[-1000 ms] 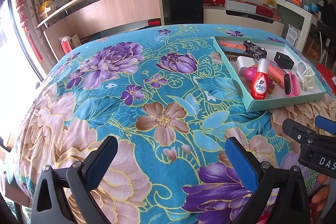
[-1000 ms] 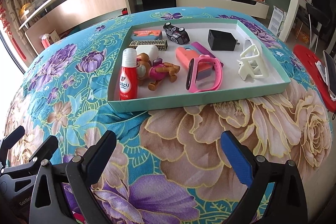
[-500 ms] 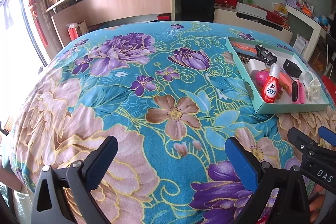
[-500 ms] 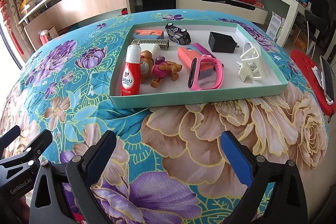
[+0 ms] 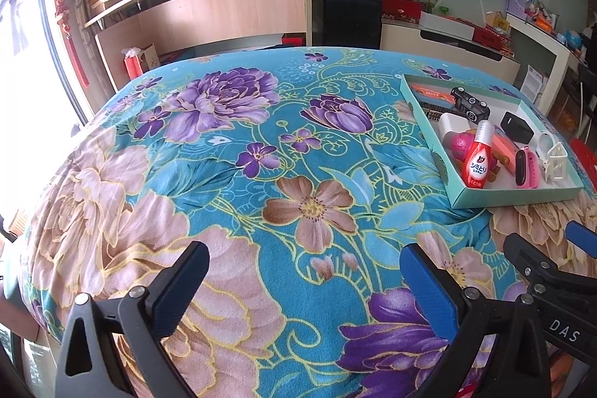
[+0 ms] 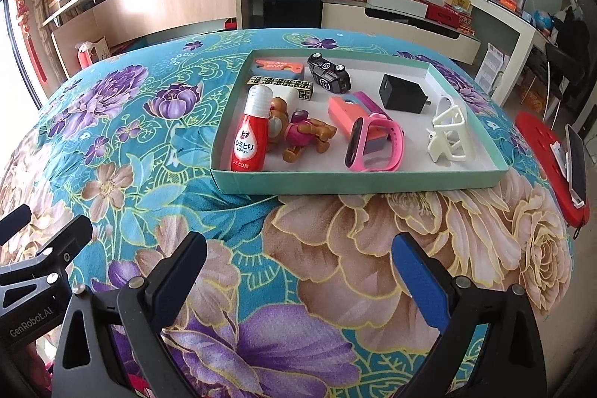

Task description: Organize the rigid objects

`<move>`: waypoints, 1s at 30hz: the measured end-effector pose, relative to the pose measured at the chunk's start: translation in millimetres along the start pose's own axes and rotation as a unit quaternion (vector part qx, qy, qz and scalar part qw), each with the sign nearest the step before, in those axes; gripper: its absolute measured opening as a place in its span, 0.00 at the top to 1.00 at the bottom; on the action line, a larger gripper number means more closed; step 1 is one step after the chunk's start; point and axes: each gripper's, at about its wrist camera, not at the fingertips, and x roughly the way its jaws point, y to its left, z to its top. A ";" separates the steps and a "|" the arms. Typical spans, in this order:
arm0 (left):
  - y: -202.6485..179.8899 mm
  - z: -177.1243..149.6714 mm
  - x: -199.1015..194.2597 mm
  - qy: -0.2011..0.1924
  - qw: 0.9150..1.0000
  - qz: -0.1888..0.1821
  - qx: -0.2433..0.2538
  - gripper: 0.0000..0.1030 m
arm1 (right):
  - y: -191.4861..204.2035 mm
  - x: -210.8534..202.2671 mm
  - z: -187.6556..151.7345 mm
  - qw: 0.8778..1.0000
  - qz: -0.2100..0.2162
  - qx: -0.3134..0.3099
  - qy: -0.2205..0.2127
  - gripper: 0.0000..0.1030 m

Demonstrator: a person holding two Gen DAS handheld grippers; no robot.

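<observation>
The left gripper [image 5: 304,273] has its blue jaws wide apart, with nothing between them, above a bright blue cloth with big flowers [image 5: 238,174]. Far to the right sits a flat green cardboard tray [image 5: 515,198] holding a red bottle with a white cap [image 5: 477,162], a small black toy car [image 5: 468,103] and a pink wristband [image 5: 526,168]. The black tip of the right gripper [image 5: 552,276] pokes in at the right edge.

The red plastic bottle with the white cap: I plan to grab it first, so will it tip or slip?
The red plastic bottle with the white cap stands upright, tall and narrow, so a nudge would probably topple it. It looks smooth and glossy, so perhaps slippery. The teal tray wall beside it may block a low grip.
</observation>
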 end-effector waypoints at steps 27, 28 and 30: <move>-2.2 -1.1 -2.8 -0.007 0.999 0.032 0.005 0.00 | -3.4 0.3 -0.2 1.000 -0.001 0.010 -0.001 0.03; -2.7 -1.2 -3.3 -0.009 0.999 0.033 0.006 0.00 | -3.2 0.4 -0.2 1.000 -0.001 0.010 -0.001 0.03; -3.2 -1.2 -4.0 -0.011 0.999 0.034 0.008 0.00 | -3.2 0.5 -0.2 1.000 -0.001 0.010 -0.001 0.03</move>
